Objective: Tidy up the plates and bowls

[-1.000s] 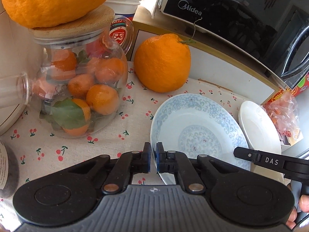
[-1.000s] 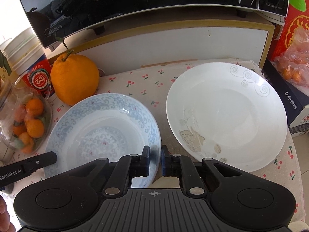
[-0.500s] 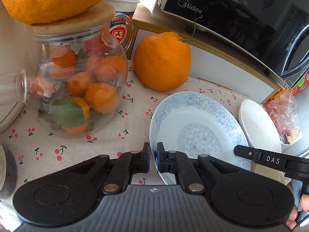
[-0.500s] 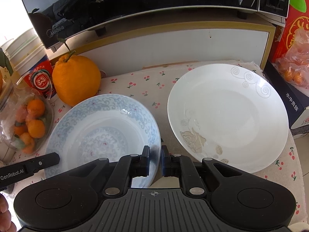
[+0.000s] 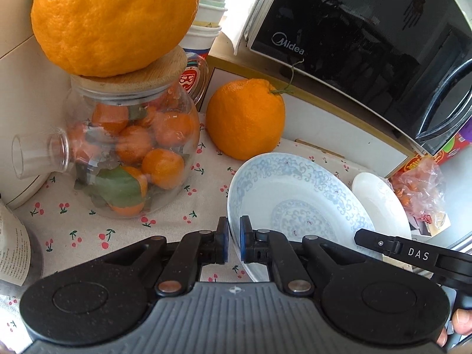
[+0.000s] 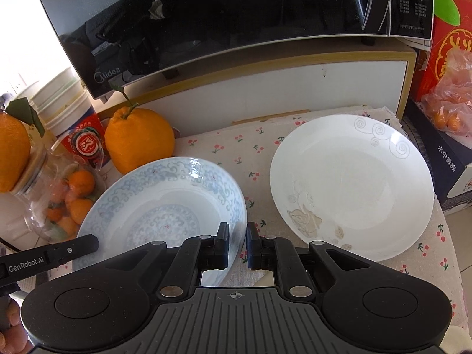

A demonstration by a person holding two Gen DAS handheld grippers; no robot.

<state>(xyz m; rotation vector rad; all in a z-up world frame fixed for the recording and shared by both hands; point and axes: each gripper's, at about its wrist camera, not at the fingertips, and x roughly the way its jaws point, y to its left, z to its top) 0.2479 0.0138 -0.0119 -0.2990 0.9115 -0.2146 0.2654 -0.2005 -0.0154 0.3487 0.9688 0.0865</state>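
Observation:
A blue-patterned plate is held between both grippers above the cherry-print cloth. My left gripper is shut on its left rim. My right gripper is shut on its right rim. The left gripper's tip shows in the right wrist view, and the right gripper's tip shows in the left wrist view. A white plate with grey swirls lies flat on the cloth to the right.
A glass jar of mandarins with a large orange on its lid stands left. Another large orange sits behind the blue plate. A microwave stands on a white shelf behind. A bag of fruit lies right.
The blue plate has risen off the cloth, held at both rims. Both grippers have lifted with it and the scene has shifted down in both views.

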